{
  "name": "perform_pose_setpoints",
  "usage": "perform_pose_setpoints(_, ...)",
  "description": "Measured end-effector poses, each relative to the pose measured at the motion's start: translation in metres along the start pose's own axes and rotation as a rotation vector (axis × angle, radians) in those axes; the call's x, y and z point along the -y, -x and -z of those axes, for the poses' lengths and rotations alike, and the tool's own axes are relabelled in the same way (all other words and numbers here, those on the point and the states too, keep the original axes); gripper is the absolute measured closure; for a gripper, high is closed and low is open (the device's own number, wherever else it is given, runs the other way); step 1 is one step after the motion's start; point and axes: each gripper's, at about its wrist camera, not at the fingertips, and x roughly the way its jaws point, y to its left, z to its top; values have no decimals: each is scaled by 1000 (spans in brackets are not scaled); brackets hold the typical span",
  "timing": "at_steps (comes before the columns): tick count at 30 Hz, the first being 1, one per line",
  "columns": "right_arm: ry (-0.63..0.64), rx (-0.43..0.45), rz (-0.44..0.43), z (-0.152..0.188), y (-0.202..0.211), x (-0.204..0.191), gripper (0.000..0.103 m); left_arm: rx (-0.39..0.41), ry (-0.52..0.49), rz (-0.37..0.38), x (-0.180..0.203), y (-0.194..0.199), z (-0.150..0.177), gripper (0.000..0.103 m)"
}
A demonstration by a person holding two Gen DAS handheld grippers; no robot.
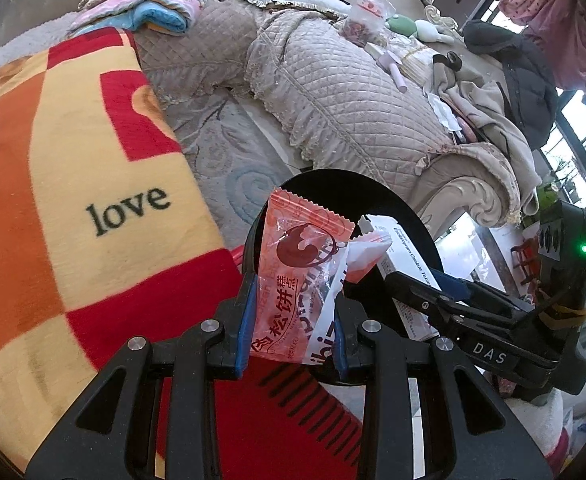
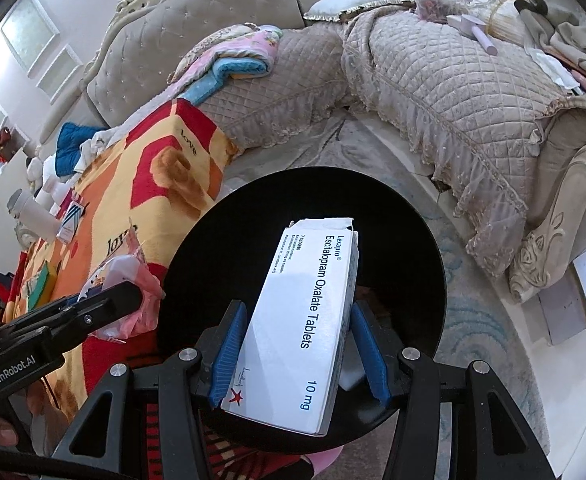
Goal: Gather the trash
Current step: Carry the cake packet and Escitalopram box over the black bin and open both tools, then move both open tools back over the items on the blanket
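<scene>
My left gripper (image 1: pixel 293 316) is shut on a crumpled orange-red snack wrapper (image 1: pixel 293 272), held at the near rim of a round black bin (image 1: pixel 405 208). To its right, my right gripper (image 2: pixel 299 344) is shut on a white tablet box (image 2: pixel 305 312) with blue print, which hangs over the dark mouth of the black bin (image 2: pixel 221 248). The box (image 1: pixel 397 264) and the right gripper (image 1: pixel 449 300) also show in the left wrist view. In the right wrist view the wrapper (image 2: pixel 133 280) and the left gripper (image 2: pixel 105 304) sit at the bin's left rim.
A blanket (image 1: pixel 93 200) printed "love" covers the seat to the left, with a small box (image 2: pixel 71 222) and a white bottle (image 2: pixel 33 212) on it. Quilted sofa cushions (image 1: pixel 333 92) piled with clothes lie beyond. A pale patterned rug (image 2: pixel 473 320) surrounds the bin.
</scene>
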Motion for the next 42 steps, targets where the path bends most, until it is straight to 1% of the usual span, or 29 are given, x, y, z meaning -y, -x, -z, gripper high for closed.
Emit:
perform_pose_setpoints(6,-10,1,8,-1,0,4,51,-3,4,12,2,-3,-1,73)
perform_pose_setpoints(10,-13,5,13,-3,0,5,51,1,6,33,4,-3,-2,73)
perform_pose_setpoints(13,-12,8,15,-3,0,4,51,6,22,68,4,-4,-2,66)
perform_pose_setpoints(15,-15,19,24,-3,1,4,48,7,26,86,4,-3,-2,49)
perform_pose_setpoints(17,-23,20,30,-3,1,4,38,7,26,92,3,-2,-2,46)
perform_pose_setpoints(23,-14,22,28,0,4,-1,38,8,27,80,-2,5,0,46)
perform_pose_setpoints(29,19,30,50,5,8,-14,38,36,23,31,-13,20,5,46)
perform_pose_setpoints(36,49,28,35,9,9,-34,38,61,45,-48,-36,38,15,46)
perform_pose_setpoints(42,90,9,6,15,6,-62,36,82,58,-123,-61,57,30,46)
